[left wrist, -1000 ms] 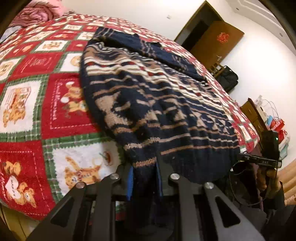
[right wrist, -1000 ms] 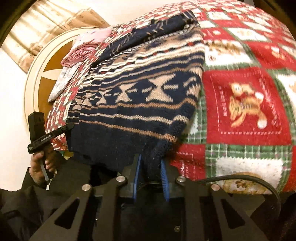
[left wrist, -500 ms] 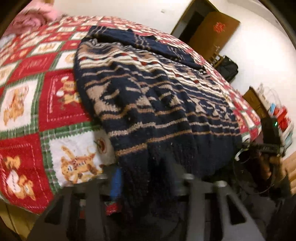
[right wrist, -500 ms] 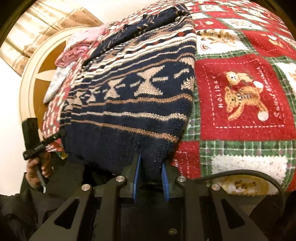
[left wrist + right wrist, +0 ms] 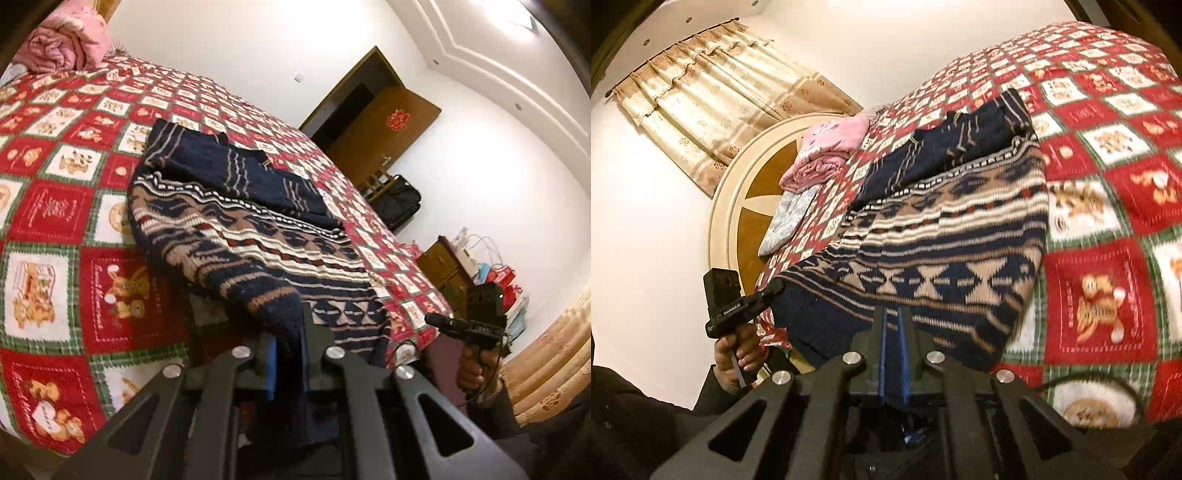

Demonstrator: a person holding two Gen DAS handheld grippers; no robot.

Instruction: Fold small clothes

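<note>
I hold the sweater (image 5: 258, 236) by its near hem, my left gripper (image 5: 288, 354) and right gripper (image 5: 892, 354) each clamped on a corner at the bottom centre of its frame. The garment stretches away lengthwise over the quilt (image 5: 55, 206) toward upper frame, collar end farthest, equally near both hands.

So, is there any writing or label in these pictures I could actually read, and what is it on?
Nothing reads clearly.
Bedspread: cursive lettering in its red squares, too blurred.
Left gripper and right gripper: white side labels, too small.
Door: red emblem, no character legible.
</note>
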